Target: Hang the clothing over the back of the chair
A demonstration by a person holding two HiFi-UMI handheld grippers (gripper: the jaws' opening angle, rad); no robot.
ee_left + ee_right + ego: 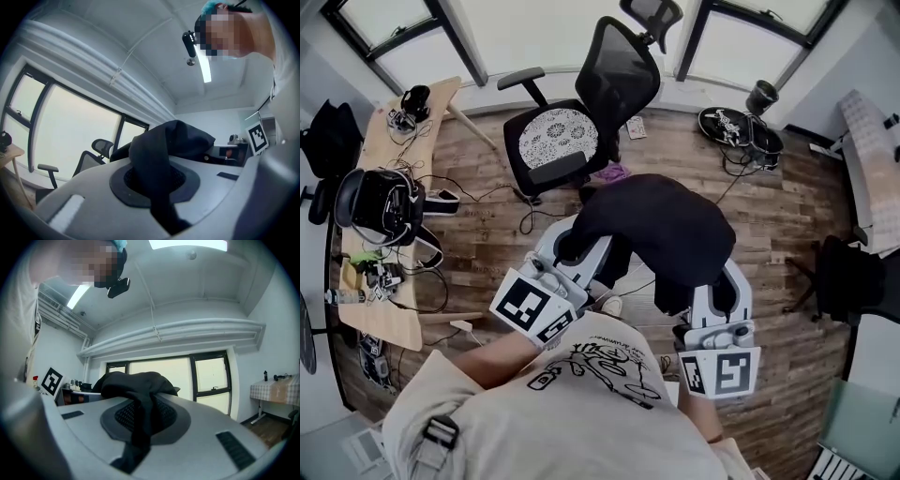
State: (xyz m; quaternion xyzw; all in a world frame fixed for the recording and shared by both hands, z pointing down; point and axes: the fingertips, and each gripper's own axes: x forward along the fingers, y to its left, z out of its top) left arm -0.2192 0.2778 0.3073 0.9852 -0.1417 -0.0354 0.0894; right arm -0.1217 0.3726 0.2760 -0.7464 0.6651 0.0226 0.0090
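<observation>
Fingers: left gripper (159, 187) and right gripper (139, 427) each clenched on a bunched fold of dark clothing (661, 230). Clothing: slung between them, long axis crosswise, short of the chair (619, 75); backrest lies beyond. Left gripper nearer the chair.

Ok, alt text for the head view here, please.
Seen from above, a person holds a black garment between the left gripper and right gripper, both shut on it, facing a black mesh office chair on a wooden floor.
</observation>
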